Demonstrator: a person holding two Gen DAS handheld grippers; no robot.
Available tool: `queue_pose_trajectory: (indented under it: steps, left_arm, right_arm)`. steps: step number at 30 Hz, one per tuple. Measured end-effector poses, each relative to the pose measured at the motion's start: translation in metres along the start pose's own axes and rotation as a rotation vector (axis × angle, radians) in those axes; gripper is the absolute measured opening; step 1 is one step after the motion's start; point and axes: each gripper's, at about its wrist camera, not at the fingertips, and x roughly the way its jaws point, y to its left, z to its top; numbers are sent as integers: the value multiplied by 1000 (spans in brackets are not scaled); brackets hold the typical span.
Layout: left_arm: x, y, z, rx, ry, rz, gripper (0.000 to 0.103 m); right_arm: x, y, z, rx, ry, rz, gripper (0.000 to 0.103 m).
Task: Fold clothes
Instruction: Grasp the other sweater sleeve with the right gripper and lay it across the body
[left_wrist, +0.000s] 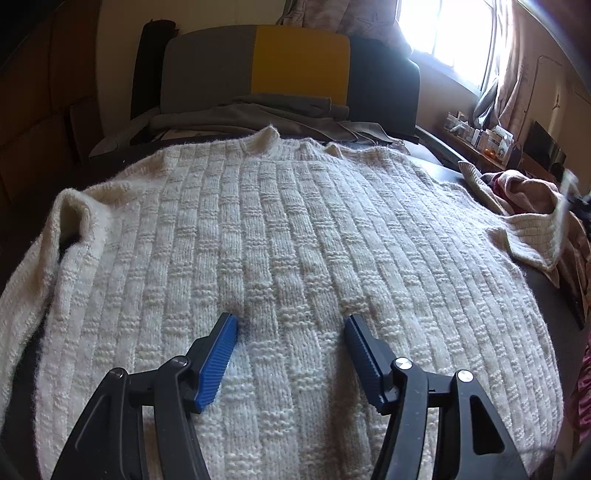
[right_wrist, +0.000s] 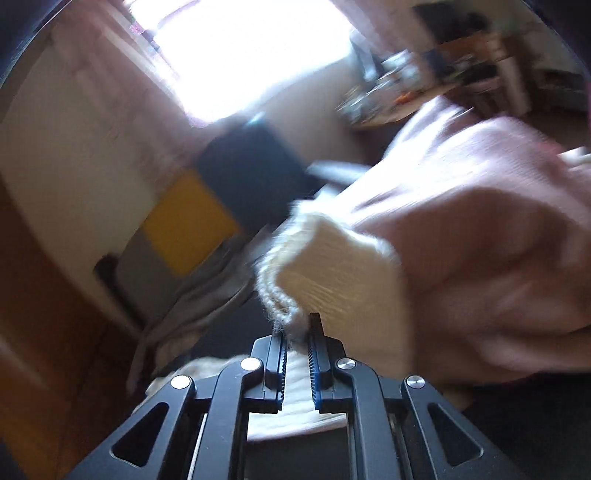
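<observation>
Cream knit sweater (left_wrist: 280, 258) lay flat on the dark surface (left_wrist: 550, 291), body spread wide, neckline at 12 o'clock from the left gripper (left_wrist: 290, 321). Left jaws stood released, hovering low over the lower middle of the body; contact could not be told. Right gripper (right_wrist: 297, 332) had its jaws clenched on the ribbed cuff (right_wrist: 332, 273) of the sleeve; that view was motion-blurred. In the left view the sleeve (left_wrist: 532, 236) lay at 3 o'clock from the body, its long axis running outward toward a pink garment (left_wrist: 524, 188). Judgement: the fold turns on carrying that cuff from 3 toward 9 o'clock across the body; the right gripper alone holds it, and the left is placed to pin the body.
</observation>
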Motion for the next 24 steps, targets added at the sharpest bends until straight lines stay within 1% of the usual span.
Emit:
queue_pose_trajectory:
  steps: [1, 3, 4, 6, 7, 9, 11, 12, 13, 14, 15, 16, 18, 20, 23, 24]
  left_arm:
    - [0, 0, 2, -6, 10, 1, 62]
    - [-1, 0, 10, -44, 50, -23, 62]
    - [-1, 1, 15, -79, 63, -56, 62]
    - [-3, 0, 29, -155, 88, -185, 62]
    - [-3, -3, 36, -168, 93, -233, 62]
    - [-1, -14, 51, -183, 101, -310, 62]
    - [8, -24, 63, -206, 137, -391, 62]
    - [17, -30, 70, -236, 168, -445, 62]
    - [24, -35, 74, -259, 194, -476, 62]
    - [32, -39, 78, -283, 221, -507, 62]
    - [40, -45, 81, -312, 251, -541, 62]
    - [49, -51, 84, -341, 282, -574, 62]
    - [67, -68, 88, -389, 349, -642, 62]
    - [80, -87, 92, -388, 378, -658, 62]
    - [94, -110, 95, -380, 407, -668, 62]
    - [99, -117, 96, -382, 416, -666, 62]
  right_arm:
    - [14, 13, -9, 1, 38, 30, 11]
    - [43, 42, -31, -19, 120, 66, 11]
    - [57, 55, -44, -39, 159, 70, 11]
    - [77, 76, -70, -66, 227, 76, 11]
    - [88, 86, -84, -85, 263, 77, 11]
    - [100, 101, -109, -150, 305, 48, 11]
    - [104, 107, -127, -189, 329, 46, 15]
    - [100, 112, -134, -224, 330, 32, 21]
    - [96, 113, -137, -245, 331, 35, 26]
    - [92, 114, -139, -264, 331, 38, 35]
    - [86, 113, -140, -276, 324, 45, 42]
    - [79, 111, -142, -288, 317, 52, 44]
    - [67, 108, -145, -313, 304, 66, 52]
    - [59, 106, -165, -352, 322, 66, 57]
    - [58, 101, -191, -389, 361, 55, 57]
    - [57, 100, -198, -401, 361, 56, 58]
